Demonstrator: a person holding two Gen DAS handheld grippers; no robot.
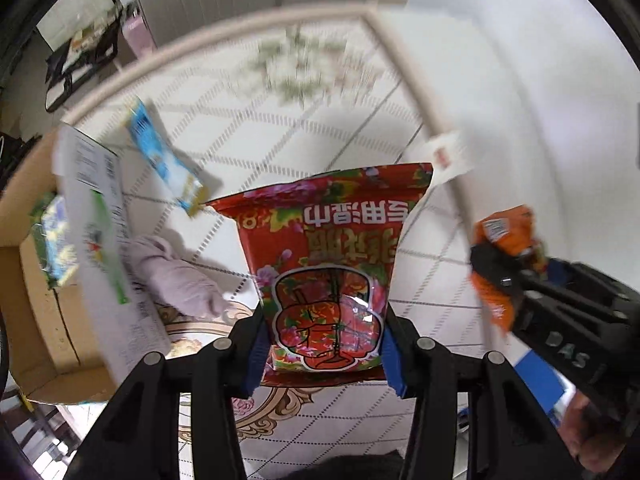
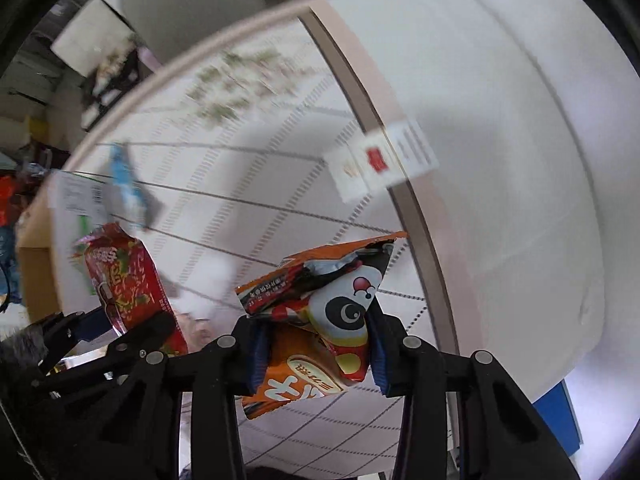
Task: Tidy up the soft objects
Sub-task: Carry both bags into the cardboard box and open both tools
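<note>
- The box [image 1: 24, 280] at the far left already holds a green pack [image 1: 54, 240]; a blue pack [image 1: 164, 156] and a pale cloth [image 1: 176, 276] lie on the table [image 1: 320, 140] beside it.
- The left gripper [image 1: 324, 356] clamps the red pack [image 1: 328, 264] by its lower end, above the table. It looks light, soft and glossy, so it may slip; a grip nearer the middle seems safer.
- The right gripper [image 2: 316, 356] pinches the orange bag [image 2: 320, 320], also in the air. The bag is crumpled and thin, probably fragile inside; gentle pressure is better.
</note>
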